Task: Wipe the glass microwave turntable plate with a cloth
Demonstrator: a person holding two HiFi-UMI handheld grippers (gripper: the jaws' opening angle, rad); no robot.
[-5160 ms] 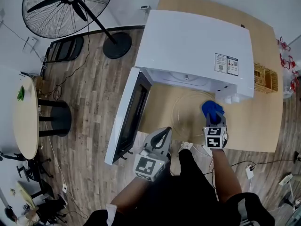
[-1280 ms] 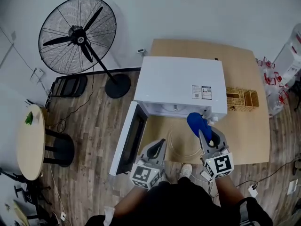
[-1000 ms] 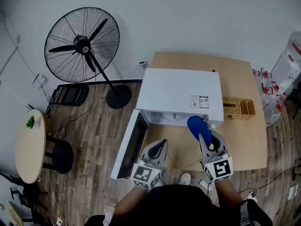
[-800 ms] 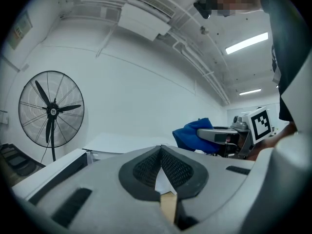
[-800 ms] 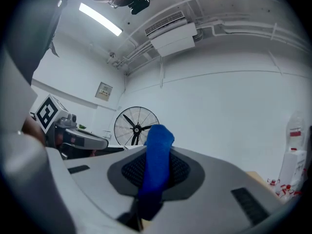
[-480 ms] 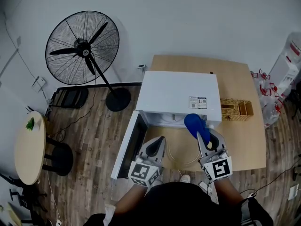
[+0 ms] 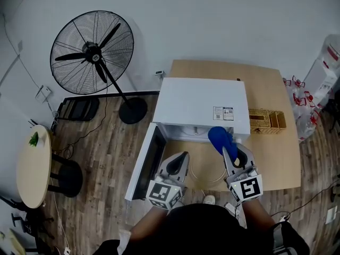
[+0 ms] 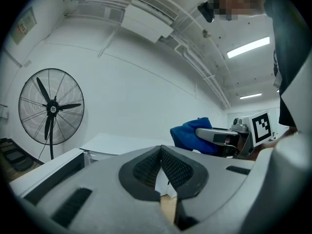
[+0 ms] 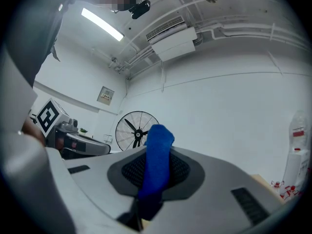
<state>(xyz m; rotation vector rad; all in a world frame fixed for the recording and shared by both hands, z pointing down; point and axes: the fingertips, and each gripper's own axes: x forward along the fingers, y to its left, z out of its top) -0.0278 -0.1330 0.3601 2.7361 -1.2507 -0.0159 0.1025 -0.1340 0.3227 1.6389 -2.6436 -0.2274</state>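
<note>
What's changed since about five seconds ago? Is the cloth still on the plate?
No. The right gripper has lifted the blue cloth off the glass plate and holds it up in the air, still clamped. The left gripper has tipped upward too, shut and empty. The plate stays on the table in front of the open microwave.

Crumpled blue cloth (image 7: 219, 137): solid royal blue. Boxy white microwave (image 7: 204, 108): dark door window. Pale tan wooden tabletop (image 7: 279, 158). Left gripper (image 7: 183, 156) and right gripper (image 7: 227, 151): grey, black mesh pads (image 8: 146, 168), black-and-white square markers. Black pedestal fan (image 7: 91, 52). Brown-grey plank floor (image 7: 101, 142).
</note>
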